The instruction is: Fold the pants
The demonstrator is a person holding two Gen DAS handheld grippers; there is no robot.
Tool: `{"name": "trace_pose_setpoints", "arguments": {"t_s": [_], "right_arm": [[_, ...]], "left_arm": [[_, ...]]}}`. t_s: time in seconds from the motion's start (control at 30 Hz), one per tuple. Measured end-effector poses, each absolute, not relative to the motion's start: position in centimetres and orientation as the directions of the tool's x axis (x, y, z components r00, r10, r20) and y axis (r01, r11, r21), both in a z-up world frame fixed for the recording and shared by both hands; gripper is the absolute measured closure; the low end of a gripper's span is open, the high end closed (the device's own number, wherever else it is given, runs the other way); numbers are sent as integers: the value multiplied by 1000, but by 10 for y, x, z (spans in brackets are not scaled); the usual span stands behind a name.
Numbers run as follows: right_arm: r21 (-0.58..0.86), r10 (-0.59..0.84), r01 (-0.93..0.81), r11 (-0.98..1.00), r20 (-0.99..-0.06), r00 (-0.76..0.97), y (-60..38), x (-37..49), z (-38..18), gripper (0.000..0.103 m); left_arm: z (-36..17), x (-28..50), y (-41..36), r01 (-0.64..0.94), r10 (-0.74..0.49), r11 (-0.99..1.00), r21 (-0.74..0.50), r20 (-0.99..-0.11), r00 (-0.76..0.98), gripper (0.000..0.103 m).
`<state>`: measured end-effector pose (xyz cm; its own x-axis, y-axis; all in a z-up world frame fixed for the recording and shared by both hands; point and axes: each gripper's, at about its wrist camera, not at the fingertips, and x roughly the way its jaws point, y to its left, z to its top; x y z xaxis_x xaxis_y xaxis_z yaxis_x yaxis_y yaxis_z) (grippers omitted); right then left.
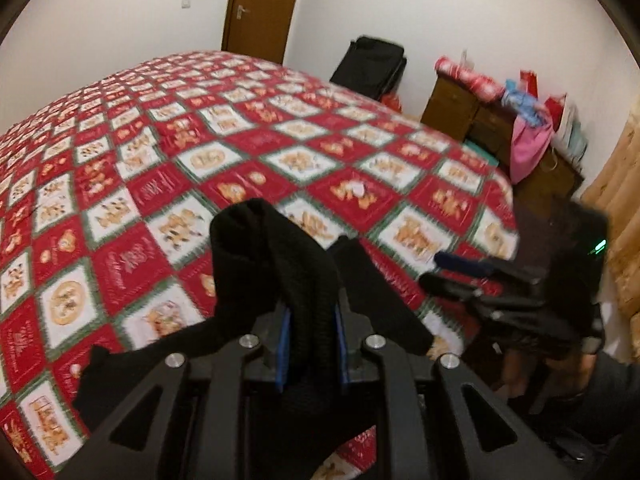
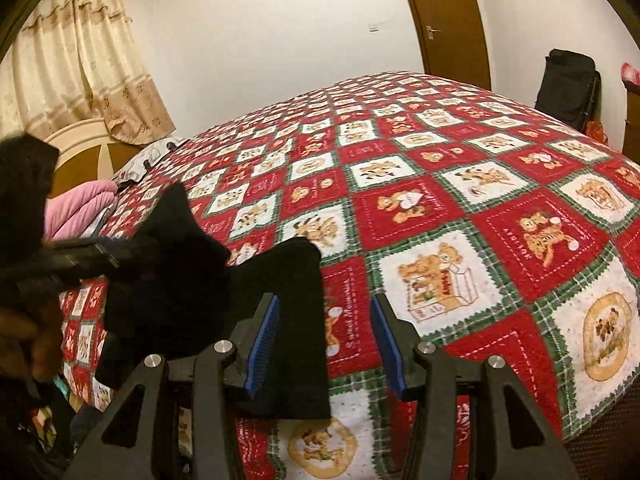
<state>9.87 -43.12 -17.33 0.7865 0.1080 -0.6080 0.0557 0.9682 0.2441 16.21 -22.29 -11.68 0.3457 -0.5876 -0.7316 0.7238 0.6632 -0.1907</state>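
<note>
Early stage: pants [image 1: 276,264] bunched, unfolded, lifted above bed [image 1: 168,152], clamped in left hand-held gripper [image 1: 310,344]; right hand-held gripper [image 2: 324,344] released, one pant leg hanging loosely between its pads; spreading and all folds left.

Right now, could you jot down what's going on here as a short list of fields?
setting: bedroom, bed under a red, white and green teddy-bear quilt
garment: black pants
left gripper: jaws shut on the pants, bunched fabric lifted off the quilt
right gripper: jaws apart, a strip of the pants hanging between them, pads not pressing it
background: brown door, black suitcase, beige curtain
</note>
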Motion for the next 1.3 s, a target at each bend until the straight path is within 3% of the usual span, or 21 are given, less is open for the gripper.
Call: {"name": "trace_pose_setpoints", "arguments": {"t_s": [0.3, 0.37, 0.43, 0.5, 0.67, 0.73, 0.83, 0.87, 0.9, 0.93, 0.97, 1.0, 1.1, 1.2, 1.3], "right_arm": [[285, 96, 94, 954, -588, 803, -446, 98, -177, 54], [297, 91, 99, 950, -564, 821, -448, 94, -173, 53], [320, 113, 80, 944, -543, 832, -446, 91, -167, 50], [335, 168, 19, 942, -519, 838, -432, 88, -157, 40], [139, 242, -198, 970, -493, 836, -356, 77, -134, 41], [78, 243, -240, 968, -532, 811, -330, 82, -137, 41], [35, 124, -133, 991, -637, 761, -328, 105, -159, 41], [40, 101, -101, 994, -674, 732, -334, 112, -167, 44], [41, 91, -87, 995, -705, 704, -339, 116, -175, 55], [50, 90, -77, 996, -717, 691, -345, 117, -179, 64], [78, 104, -69, 995, -726, 680, -352, 116, -183, 83], [106, 125, -70, 992, -727, 675, -358, 115, -184, 86], [257, 225, -56, 965, -700, 677, -384, 108, -181, 87], [493, 388, 1, 870, -685, 616, -422, 113, -196, 87], [554, 406, 92, 827, -703, 585, -448, 114, -220, 84]], "left_arm": [[-108, 148, -231, 735, -647, 639, -226, -673, 357, 58], [-99, 145, -215, 720, -635, 667, -189, -649, 418, 38], [-97, 145, -197, 689, -596, 711, -141, -642, 483, 29], [-101, 148, -177, 651, -549, 751, -111, -652, 523, 29], [-123, 154, -130, 553, -452, 828, -88, -689, 567, 29], [-132, 153, -123, 538, -435, 839, -84, -696, 570, 29], [-143, 154, -114, 514, -431, 851, -107, -703, 566, 29], [-147, 154, -113, 514, -437, 850, -119, -703, 561, 29], [-151, 155, -112, 513, -439, 849, -124, -706, 556, 29], [-153, 154, -111, 513, -438, 850, -123, -706, 557, 29], [-155, 154, -111, 512, -432, 851, -113, -706, 561, 29], [-156, 154, -111, 513, -426, 852, -103, -707, 565, 29], [-163, 155, -109, 507, -395, 861, -49, -693, 603, 29], [-176, 163, -105, 485, -360, 874, -29, -709, 606, 29], [-184, 166, -101, 466, -353, 884, -42, -715, 603, 26]]}}
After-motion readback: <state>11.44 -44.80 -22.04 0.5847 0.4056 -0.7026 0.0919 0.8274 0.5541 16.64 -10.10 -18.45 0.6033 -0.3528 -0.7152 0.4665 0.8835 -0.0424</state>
